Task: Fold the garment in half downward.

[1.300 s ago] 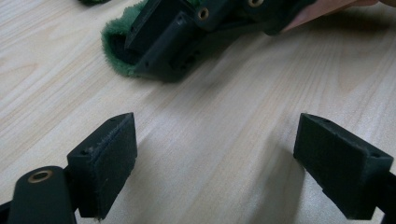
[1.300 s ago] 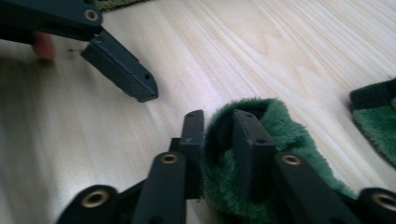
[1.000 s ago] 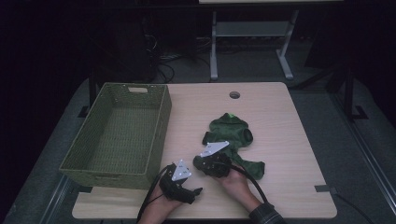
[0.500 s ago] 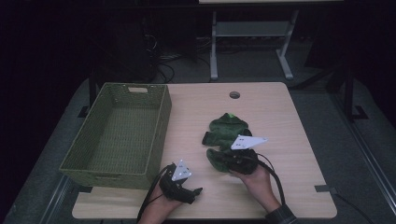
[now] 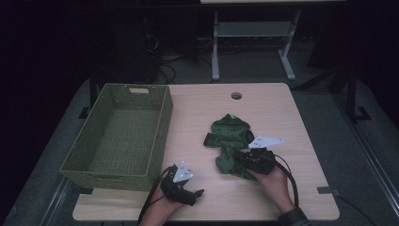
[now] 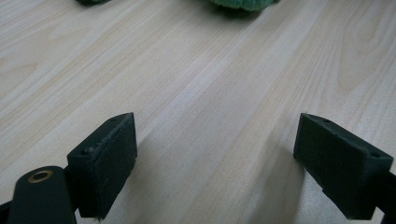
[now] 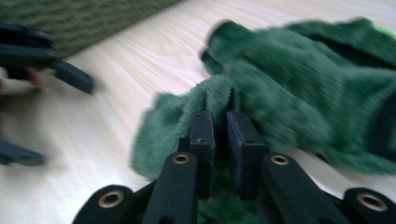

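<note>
Fleece is the worry here: the right gripper (image 5: 241, 157) sits at the near right of the table (image 5: 301, 141), its jaws nearly together with a fold of the green garment (image 5: 230, 136) pinched between the pads (image 7: 202, 135), though they have just been opening a little, so the hold may be loosening. The garment lies on the table, right of the woven basket (image 5: 117, 136) and well apart from it, its far part spread flat and its near part bunched at the jaws. The left gripper (image 5: 197, 193) rests at the near edge, close to the basket's near corner, jaws wide with nothing between them but bare wood. The likely failure, as I judge it, is the thin fold slipping out if the cloth drags on the wood, or the loose far part trailing and catching on the basket's rim.
</note>
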The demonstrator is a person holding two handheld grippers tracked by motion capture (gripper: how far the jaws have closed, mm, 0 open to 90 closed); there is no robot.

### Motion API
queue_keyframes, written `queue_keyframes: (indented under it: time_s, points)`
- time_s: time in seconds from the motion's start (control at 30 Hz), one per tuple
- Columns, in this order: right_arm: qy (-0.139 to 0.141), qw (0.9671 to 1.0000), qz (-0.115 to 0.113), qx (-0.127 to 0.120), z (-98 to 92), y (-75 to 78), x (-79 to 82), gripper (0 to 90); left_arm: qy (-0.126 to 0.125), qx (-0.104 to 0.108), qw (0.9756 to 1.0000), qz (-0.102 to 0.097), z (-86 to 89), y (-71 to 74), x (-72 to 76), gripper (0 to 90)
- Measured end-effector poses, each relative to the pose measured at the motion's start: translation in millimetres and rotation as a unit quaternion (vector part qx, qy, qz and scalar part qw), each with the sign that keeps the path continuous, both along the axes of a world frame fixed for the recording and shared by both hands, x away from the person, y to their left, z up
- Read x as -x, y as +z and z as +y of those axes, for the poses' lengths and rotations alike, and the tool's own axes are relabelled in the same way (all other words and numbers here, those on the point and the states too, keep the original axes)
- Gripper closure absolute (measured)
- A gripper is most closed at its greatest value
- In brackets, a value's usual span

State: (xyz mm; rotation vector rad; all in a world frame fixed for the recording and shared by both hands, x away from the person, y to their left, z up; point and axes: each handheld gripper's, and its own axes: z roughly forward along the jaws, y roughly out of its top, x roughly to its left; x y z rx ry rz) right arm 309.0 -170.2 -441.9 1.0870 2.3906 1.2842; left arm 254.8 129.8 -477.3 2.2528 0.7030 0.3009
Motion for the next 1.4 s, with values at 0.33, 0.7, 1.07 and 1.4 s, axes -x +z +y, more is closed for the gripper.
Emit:
queue_keyframes:
  time_s: [0.33, 0.7, 1.07, 1.4]
  points:
    - [-0.030, 0.9992, -0.006, 0.024, -17.4, 3.9, -1.6, 75.3, 0.000, 0.000, 1.0000, 0.000, 0.0, 0.0, 0.0, 12.9]
    - [-0.003, 1.0000, -0.002, 0.007, -3.1, 2.8, -20.8, 86.6, 0.000, 0.000, 1.0000, 0.003, -0.1, 0.2, -0.2, 12.9]
    - [0.024, 0.9962, 0.048, 0.069, 15.8, -22.3, -26.5, 87.5, -0.001, 0.000, 1.0000, 0.003, -0.2, 0.1, -0.3, 12.9]
    - [0.010, 0.9991, 0.004, 0.042, -5.3, 0.6, -13.6, 77.4, -0.001, 0.000, 1.0000, 0.001, -0.2, 0.0, -0.7, 12.8]
